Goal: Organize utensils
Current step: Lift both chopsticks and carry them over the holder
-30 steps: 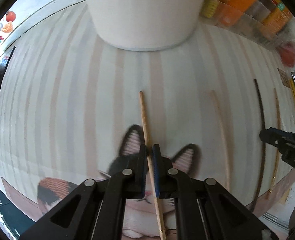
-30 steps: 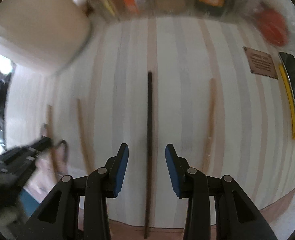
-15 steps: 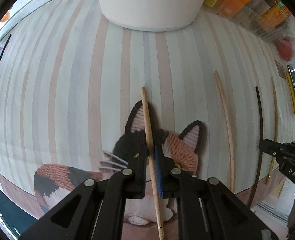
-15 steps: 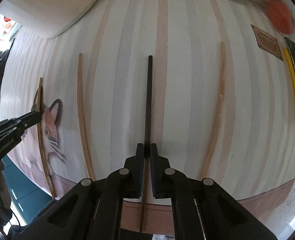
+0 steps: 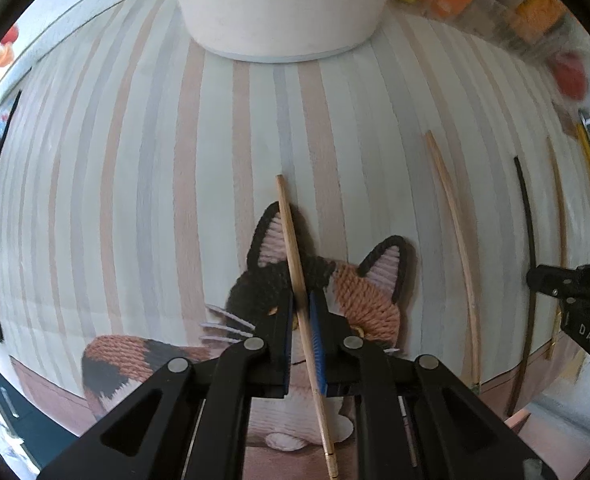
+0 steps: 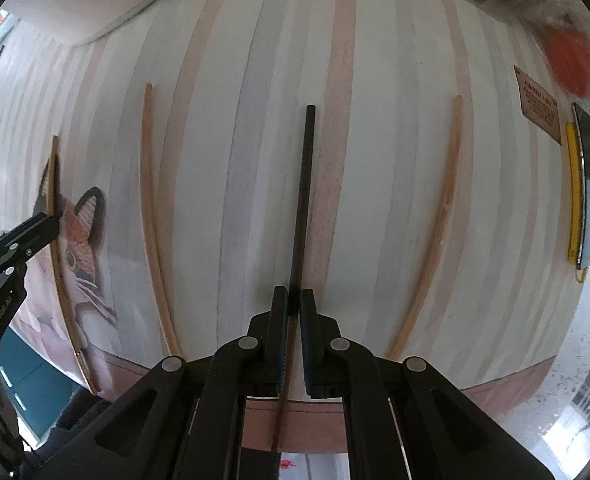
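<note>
I'm gripping a pale wooden chopstick in my left gripper, jaws closed on it, over the knitted calico-cat coaster near the front edge of the striped pastel tablecloth. My right gripper is clamping the slim black chopstick, to the right of the cat coaster. Both sticks are pointing toward the big white cylindrical container behind the coaster, probably the destination. Two more light wooden chopsticks are lying loose: one between the cat coaster and the black one, another farther right. Judging progress: early, no stick visibly put away, four left.
</note>
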A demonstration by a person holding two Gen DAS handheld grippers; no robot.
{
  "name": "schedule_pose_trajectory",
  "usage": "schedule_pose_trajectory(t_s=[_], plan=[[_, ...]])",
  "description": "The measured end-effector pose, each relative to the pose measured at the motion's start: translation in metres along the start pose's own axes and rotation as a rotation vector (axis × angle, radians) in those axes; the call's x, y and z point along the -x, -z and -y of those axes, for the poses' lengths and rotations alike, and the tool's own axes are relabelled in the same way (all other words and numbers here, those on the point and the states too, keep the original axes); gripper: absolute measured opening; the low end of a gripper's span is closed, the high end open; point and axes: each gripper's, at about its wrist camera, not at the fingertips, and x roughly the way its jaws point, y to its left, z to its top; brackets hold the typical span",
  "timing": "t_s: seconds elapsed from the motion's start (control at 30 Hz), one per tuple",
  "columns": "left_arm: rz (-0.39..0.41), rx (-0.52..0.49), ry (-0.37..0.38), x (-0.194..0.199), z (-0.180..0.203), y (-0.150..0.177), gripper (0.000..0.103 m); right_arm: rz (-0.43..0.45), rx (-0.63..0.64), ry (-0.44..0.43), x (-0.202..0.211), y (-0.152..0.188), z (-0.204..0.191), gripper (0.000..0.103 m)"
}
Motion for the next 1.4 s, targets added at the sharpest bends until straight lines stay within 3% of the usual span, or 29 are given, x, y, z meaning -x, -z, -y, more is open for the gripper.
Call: schedule_pose_trajectory(t_s=[0.3,0.43,0.77,0.93,1.0,1.07,1.4], plan=[[0.033,-0.008,0.034,0.009,0.007,-0.005,0.004,0.114,-0.012,0.019,0.007,-0.01,-0.041,0.006],[0.099,-0.024,0.058,0.032,0.009,-0.001,0.004,0.203,-0.054,-0.064,0.019,-0.001,-0.041,0.006],[0.325,-0.059,0.098,0.117,0.017,0.006,0.004,0.427,-0.067,-0.128,0.078,0.006,-0.066,0.006],[0.408,-0.064,0.113,0.149,0.012,0.005,0.004,0.543,-0.041,-0.139,0.124,0.049,-0.021,0.006],[0.449,-0.064,0.111,0.162,0.011,0.003,0.004,0.581,-0.03,-0.14,0.138,0.056,-0.02,0.005],[0.482,-0.056,0.115,0.172,0.008,0.0,0.003,0.622,-0.022,-0.145,0.152,0.087,0.011,0.005],[0.645,-0.035,0.153,0.247,-0.002,-0.012,0.004,0.843,-0.04,-0.16,0.228,0.089,0.019,0.005]])
